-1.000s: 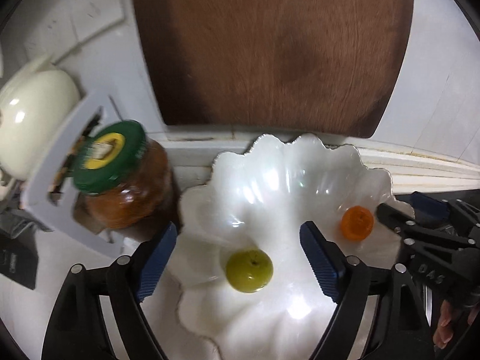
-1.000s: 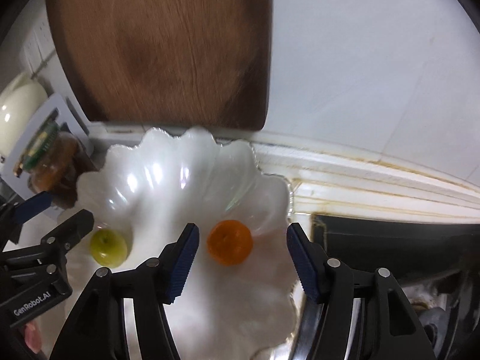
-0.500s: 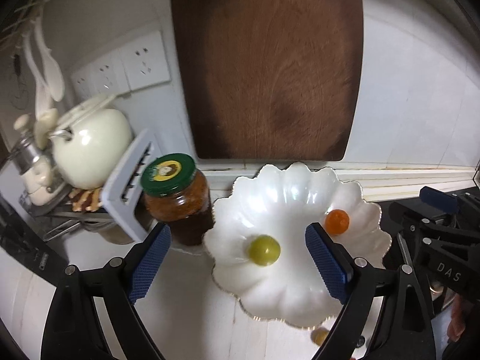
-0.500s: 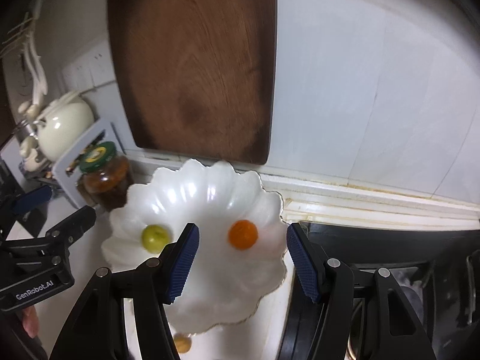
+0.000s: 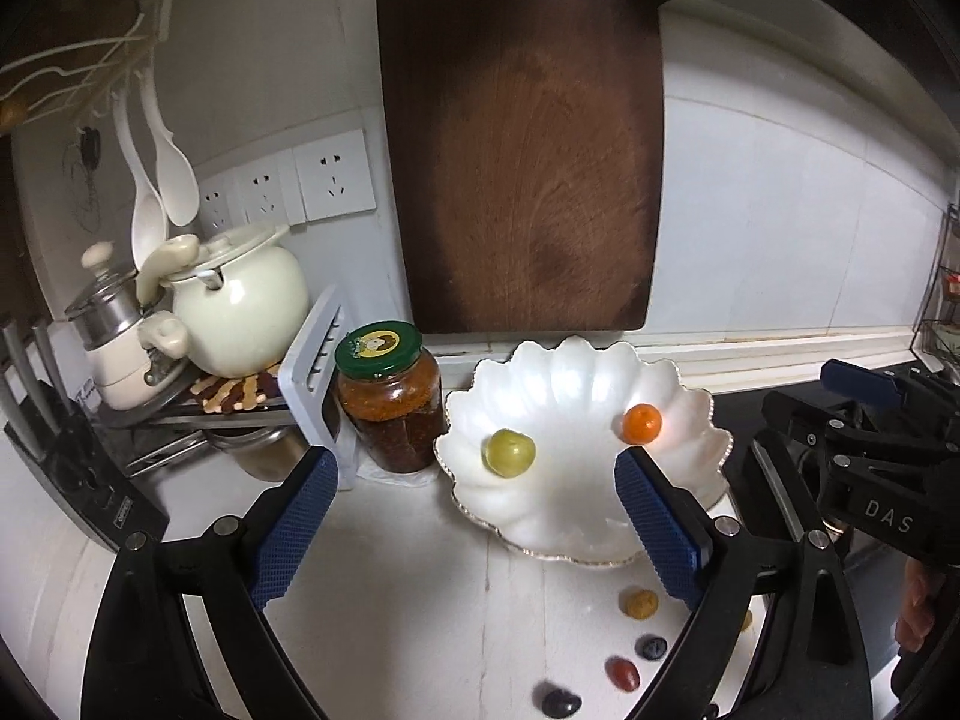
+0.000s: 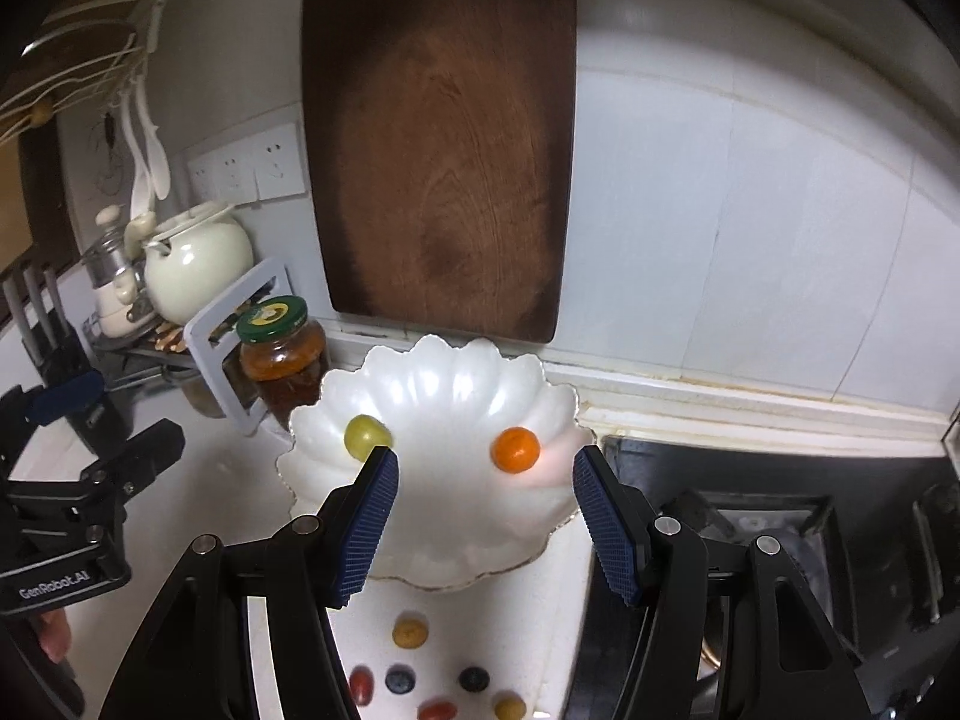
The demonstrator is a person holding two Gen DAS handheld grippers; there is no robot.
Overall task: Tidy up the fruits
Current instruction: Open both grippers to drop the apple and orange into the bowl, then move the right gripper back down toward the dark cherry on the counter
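1. The left claw (image 5: 468,531) is spread wide and holds nothing; its blue-padded fingers (image 5: 294,525) hang above the tabletop (image 5: 390,600), in front of the white scalloped bowl (image 5: 558,372).
2. The right claw (image 6: 485,525) is also spread wide and empty, hovering over the near rim of the bowl (image 6: 444,384).
3. Inside the bowl, a green fruit (image 5: 509,452) lies on the left side and an orange fruit (image 5: 641,423) on the right, well apart from each other.
4. In front of the bowl, small fruits lie loose on the tabletop: a yellow fruit (image 6: 410,632) nearest the rim, then farther from the bowl a red fruit (image 6: 361,683), a blue berry (image 6: 399,680) and a dark berry (image 6: 473,678).
5. Farthest from the bowl, at the bottom edge of the right wrist view, sit another red fruit (image 6: 437,709) and another yellow one (image 6: 509,707).
6. Just left of the bowl stands a glass jar (image 5: 390,402) with a green lid, holding a reddish-brown preserve.
7. Left of the jar, a white rack (image 5: 312,384) holds a cream pot (image 5: 240,312).
8. Behind the bowl, a dark wooden cutting board (image 5: 522,162) stands upright against the white wall.
9. Right of the bowl is a black stove top (image 6: 780,480).
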